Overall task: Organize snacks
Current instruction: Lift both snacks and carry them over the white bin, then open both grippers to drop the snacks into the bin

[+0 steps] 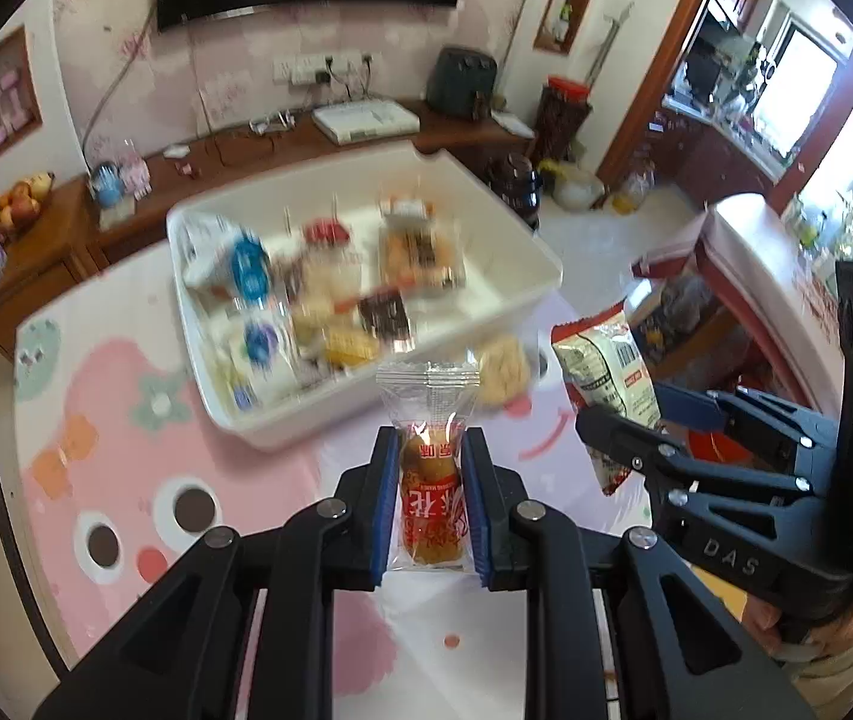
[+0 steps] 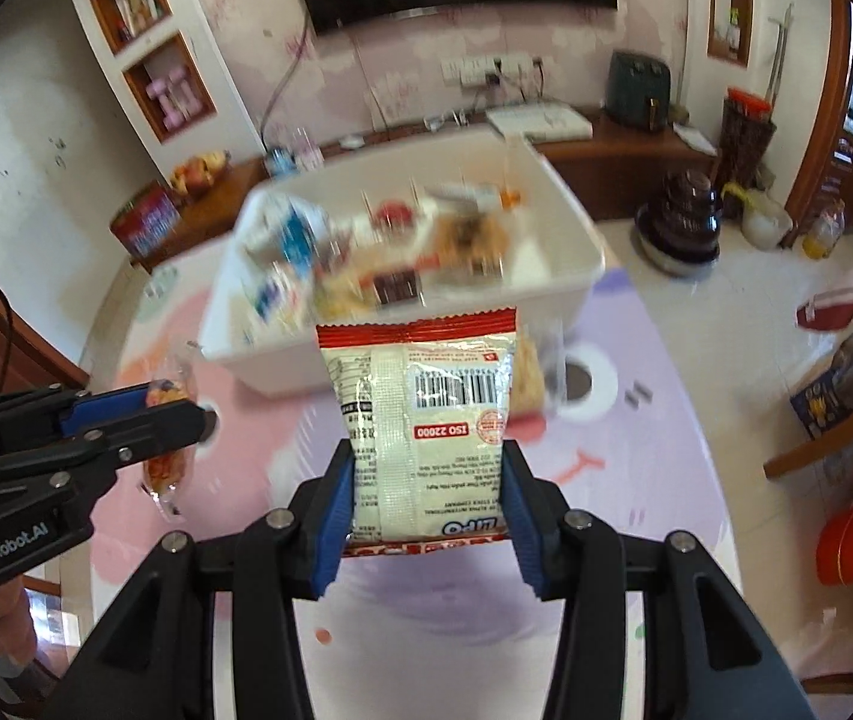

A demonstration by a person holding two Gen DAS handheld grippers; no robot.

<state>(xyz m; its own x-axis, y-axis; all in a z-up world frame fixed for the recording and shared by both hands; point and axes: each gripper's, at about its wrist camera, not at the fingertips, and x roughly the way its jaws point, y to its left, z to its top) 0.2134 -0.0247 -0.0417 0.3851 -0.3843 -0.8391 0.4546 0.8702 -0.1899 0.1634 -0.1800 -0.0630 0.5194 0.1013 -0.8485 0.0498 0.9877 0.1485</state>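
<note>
At lower centre of the left wrist view: left gripper point(image 1: 429, 498), clenched on a clear-wrapped pastry point(image 1: 431, 501), upright between the blue pads. Lower centre of the right wrist view: right gripper point(image 2: 429, 486), clenched on a white-and-red packet point(image 2: 426, 420), barcode side showing. Mid-frame, both views: white bin point(image 1: 510, 306), blurred, holding assorted wrapped snacks, resting on a pink cartoon-print desk point(image 1: 126, 468). One loose snack point(image 1: 504, 369) lies just beside the bin.
</note>
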